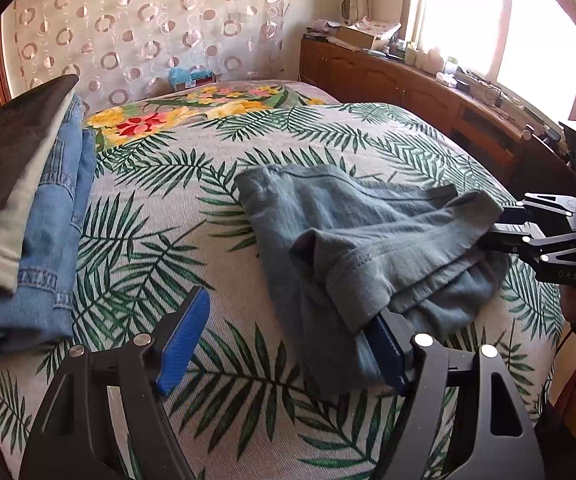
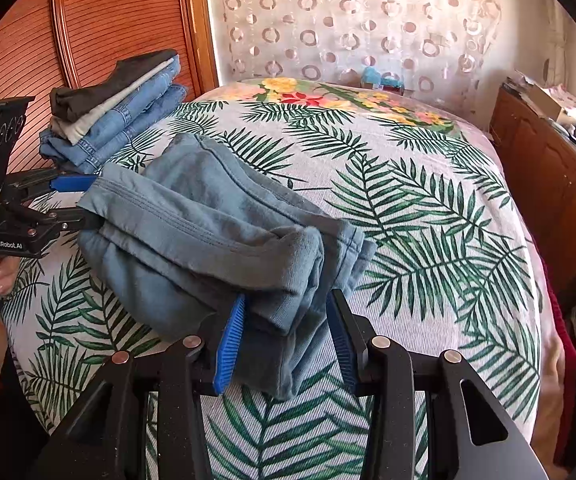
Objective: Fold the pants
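The grey-blue pants [image 2: 215, 232] are bunched near the bed's [image 1: 247, 360] front edge; the left gripper [image 1: 288, 344] and right gripper [image 2: 283, 340] are spread open astride each end, apparently released for regripping.

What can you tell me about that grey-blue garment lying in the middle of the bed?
The grey-blue pants look like soft knit cotton with stitched hems, folded into a loose, rumpled bundle of several layers. They lie on the palm-leaf bedspread, apart from the stack of folded clothes. One end sits between the fingers of the right gripper, which stand apart. At the other end, one finger of the left gripper is tucked under a fold.
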### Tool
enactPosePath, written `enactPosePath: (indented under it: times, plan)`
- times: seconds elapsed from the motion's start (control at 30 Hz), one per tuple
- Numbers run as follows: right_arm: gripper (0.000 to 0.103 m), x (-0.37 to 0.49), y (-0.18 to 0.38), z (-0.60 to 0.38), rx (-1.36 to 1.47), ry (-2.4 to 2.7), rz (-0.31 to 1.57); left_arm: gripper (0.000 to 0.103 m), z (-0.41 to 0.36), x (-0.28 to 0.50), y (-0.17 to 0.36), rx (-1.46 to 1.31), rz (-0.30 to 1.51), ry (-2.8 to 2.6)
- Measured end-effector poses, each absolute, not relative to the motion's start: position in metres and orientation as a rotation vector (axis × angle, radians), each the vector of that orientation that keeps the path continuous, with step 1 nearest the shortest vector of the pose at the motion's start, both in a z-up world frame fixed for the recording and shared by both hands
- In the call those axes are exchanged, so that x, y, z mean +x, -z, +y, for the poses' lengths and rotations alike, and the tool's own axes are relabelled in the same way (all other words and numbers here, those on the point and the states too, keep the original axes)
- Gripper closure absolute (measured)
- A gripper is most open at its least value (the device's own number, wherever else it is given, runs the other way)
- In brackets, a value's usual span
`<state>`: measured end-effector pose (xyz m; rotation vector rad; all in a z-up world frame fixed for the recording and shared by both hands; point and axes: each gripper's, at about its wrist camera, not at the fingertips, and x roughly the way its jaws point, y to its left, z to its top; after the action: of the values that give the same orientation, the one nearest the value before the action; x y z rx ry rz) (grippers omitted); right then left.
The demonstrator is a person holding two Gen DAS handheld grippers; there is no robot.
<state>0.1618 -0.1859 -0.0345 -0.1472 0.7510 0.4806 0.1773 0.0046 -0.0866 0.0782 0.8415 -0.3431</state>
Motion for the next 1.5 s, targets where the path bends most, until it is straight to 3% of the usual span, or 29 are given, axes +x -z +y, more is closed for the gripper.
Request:
enactPosePath:
  times: [0.43,0.67,0.97,1.3,1.33,1.4,1.5]
  plan:
    - [0.060,0.216,0.018,-0.197,-0.080,-0.461,0.714,0.027,0.005,0.228,0.072,0.046,0.821,0.325]
    - [0.060,0.205,0.003,-0.210,-0.031,-0.507,0.681,0.027,0.008,0.244,0.072,0.025,0.823,0.315]
    - [0.060,0.178,0.021,-0.201,-0.093,-0.565,0.751,0.025,0.013,0.231,0.053,-0.032,0.777,0.353]
    - [0.061,0.203,0.033,-0.170,-0.224,-0.586,0.761,0.021,0.006,0.220,0.058,-0.028,0.783,0.377]
    - [0.067,0.207,0.034,-0.168,-0.232,-0.589,0.766,0.021,0.006,0.218,0.059,-0.028,0.780,0.373]
    - [0.093,0.212,0.033,-0.164,-0.235,-0.621,0.768,0.021,0.006,0.215,0.060,-0.023,0.781,0.370]
    - [0.095,0.226,0.031,-0.166,-0.209,-0.618,0.758,0.021,0.007,0.210,0.062,-0.022,0.786,0.359]
